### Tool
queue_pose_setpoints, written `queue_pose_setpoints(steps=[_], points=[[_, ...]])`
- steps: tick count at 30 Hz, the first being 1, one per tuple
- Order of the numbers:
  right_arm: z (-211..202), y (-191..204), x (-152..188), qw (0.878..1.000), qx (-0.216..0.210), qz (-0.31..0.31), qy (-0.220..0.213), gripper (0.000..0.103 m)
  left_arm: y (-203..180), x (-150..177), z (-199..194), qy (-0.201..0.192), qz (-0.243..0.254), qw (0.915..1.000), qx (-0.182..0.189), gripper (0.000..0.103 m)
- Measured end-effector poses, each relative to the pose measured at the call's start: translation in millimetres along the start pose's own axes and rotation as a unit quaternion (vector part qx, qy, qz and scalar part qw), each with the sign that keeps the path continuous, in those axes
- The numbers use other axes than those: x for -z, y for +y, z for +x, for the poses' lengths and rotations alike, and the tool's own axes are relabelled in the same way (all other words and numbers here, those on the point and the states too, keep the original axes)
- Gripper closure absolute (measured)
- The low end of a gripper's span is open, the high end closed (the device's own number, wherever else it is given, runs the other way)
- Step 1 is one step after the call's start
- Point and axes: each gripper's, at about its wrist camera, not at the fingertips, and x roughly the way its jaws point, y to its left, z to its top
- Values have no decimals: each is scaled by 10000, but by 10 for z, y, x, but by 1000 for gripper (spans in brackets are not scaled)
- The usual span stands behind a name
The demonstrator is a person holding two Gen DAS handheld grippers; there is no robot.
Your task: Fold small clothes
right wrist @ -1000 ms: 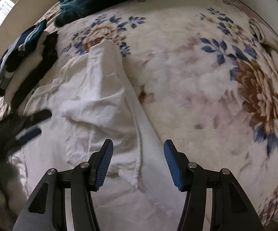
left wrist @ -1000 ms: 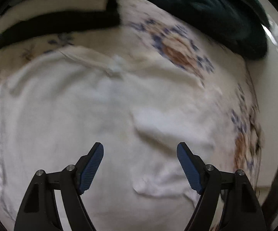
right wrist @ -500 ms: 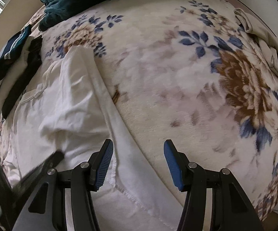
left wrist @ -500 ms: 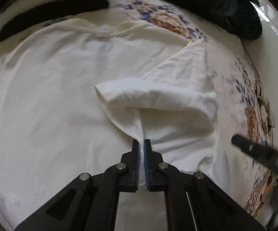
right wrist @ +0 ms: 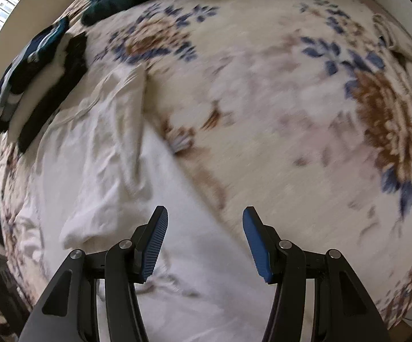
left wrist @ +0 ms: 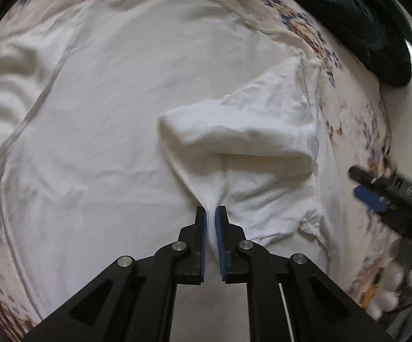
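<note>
Here, on a floral blanket (right wrist: 277,119) spread over a bed, a white T-shirt (left wrist: 114,119) lies flat, its body smoothed out so that a sleeve can be turned inward. The left gripper (left wrist: 211,213) is clenched on a pinch of that sleeve (left wrist: 243,142), the fabric drawn into a taut peak between the blue pads (left wrist: 203,228), and the sleeve is lifted and rolled over toward the middle of the shirt; holding it by the hem edge appears to let the whole flap travel as one piece rather than bunching. The right gripper (right wrist: 204,242) hangs released above the shirt's side edge, its jaws wide apart and holding nothing, with the white cloth under the left finger and the blanket under the right. Its position at the seam line suggests it is placed to pin or take the lower hem once the sleeve is laid down, though that is a judgement only. The same gripper shows blurred at the right rim of the left wrist view. A stack of folded dark and white clothes (right wrist: 34,79) sits at the far edge of the bed beside the collar, and a dark green blanket (left wrist: 363,20) is heaped beyond it, both set well apart from the working area. The fold looks to be at an early stage.
</note>
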Motion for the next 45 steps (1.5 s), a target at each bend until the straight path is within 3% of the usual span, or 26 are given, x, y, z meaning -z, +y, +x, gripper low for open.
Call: queue_pose_setpoints(steps=[3, 5, 9, 12, 16, 18, 19, 20, 23, 27, 30, 32, 34, 37, 42, 45], points=[[65, 139, 130, 9990, -341, -117, 273, 46, 160, -95, -127, -144, -246, 9995, 165, 87], [111, 261, 223, 9975, -516, -264, 405, 46, 201, -215, -143, -261, -198, 9993, 156, 63], [213, 601, 461, 9930, -902, -473, 591, 46, 232, -463, -129, -435, -73, 9990, -58, 63], [312, 886, 590, 9904, -1153, -602, 473, 46, 244, -565, -123, -562, 96, 9981, -241, 63], [587, 1218, 775, 9893, -836, -1059, 557, 47, 284, -654, 63, -435, 335, 9976, -417, 63], [613, 1286, 876, 9896, -572, -1253, 415, 68, 282, -694, 152, -394, 412, 9973, -470, 63], [593, 1298, 914, 9896, -464, -1323, 335, 86, 278, -716, 191, -397, 462, 9969, -504, 63], [562, 1295, 955, 9894, -453, -1353, 266, 95, 269, -731, 199, -420, 504, 9965, -522, 63], [427, 1249, 1073, 9885, -403, -1454, 90, 101, 249, -782, 225, -497, 570, 9954, -583, 63], [241, 1141, 1201, 9878, -365, -1515, 19, 102, 270, -823, 218, -516, 506, 9962, -490, 63], [126, 1091, 1181, 9880, -668, -1394, -17, 98, 287, -854, 106, -529, 309, 9977, -277, 63], [164, 1121, 1150, 9873, -813, -1361, 41, 70, 322, -804, -48, -641, 203, 9976, -151, 63], [271, 1185, 1139, 9864, -801, -1428, 138, 66, 341, -727, -169, -709, 209, 9973, -27, 63], [493, 1242, 1172, 9872, -429, -1491, 372, 66, 316, -619, -176, -577, 346, 9977, 9, 63], [491, 1263, 1260, 9889, -263, -1457, 136, 97, 249, -585, 179, -332, 453, 9980, -281, 63], [440, 1296, 1257, 9886, -294, -1475, 22, 97, 243, -627, 272, -446, 448, 9974, -342, 63]])
